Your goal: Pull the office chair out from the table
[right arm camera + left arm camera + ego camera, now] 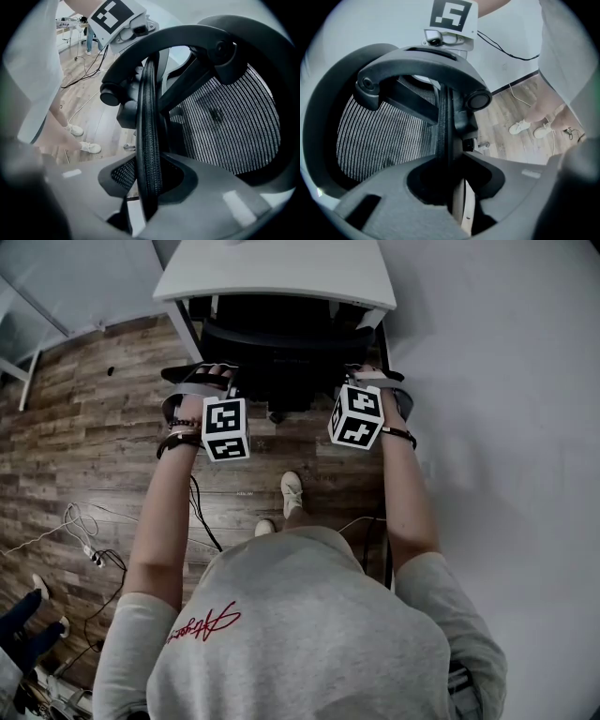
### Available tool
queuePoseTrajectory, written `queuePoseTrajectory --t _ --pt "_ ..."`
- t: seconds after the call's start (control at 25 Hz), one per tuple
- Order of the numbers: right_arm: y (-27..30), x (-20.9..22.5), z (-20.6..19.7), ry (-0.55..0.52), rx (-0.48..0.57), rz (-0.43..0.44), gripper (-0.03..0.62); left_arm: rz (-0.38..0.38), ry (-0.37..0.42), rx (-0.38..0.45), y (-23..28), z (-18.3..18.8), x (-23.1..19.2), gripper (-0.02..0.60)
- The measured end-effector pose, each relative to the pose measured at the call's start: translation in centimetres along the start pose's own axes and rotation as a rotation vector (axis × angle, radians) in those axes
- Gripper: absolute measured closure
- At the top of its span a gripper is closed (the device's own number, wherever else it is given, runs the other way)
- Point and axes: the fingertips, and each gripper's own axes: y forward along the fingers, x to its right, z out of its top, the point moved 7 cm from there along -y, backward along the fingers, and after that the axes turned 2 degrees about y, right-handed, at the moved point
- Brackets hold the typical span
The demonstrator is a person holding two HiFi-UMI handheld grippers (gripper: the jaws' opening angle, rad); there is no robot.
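You have the office chair by its back, one side in each hand. Your left hand-held gripper is clamped on the thin dark rim of the chair back, and the rim runs right between its jaws. Your right hand-held gripper is clamped the same way on the other side of the rim. The mesh sits just beside that grip.

The chair is pushed in at the tabletop. Its seat goes under the white top, and only the back and arms stick out toward you. From above, the seat is dark and partly hidden, so I cannot tell how far under it goes.

I think you are at the pulling step. The grabbing looks done, and the chair has not come out yet.

For the next move, you need to bring both hands back toward your body together. Keep them level and squeeze tight, because the rim is thin and could slip out. If you pull one side more than the other, the chair will likely turn.

Your shoe is right behind the chair, so you will need to step back. Watch the black cable on the wood floor near your left side, since a wheel could catch on it.
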Motion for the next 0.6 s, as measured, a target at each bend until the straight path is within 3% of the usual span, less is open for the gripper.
queuePoseTrajectory --t 0.2,0.6 --pt "-1.5 -2.7 2.1 -0.001 -0.010 -0.026 0.487 0.008 0.005 0.005 -2.4 -0.9 2.3 0.492" --pt "-1.3 -2.8 1.9 0.013 -0.007 -0.008 0.487 0.026 0.022 0.010 -2.3 -0.8 2.4 0.489"
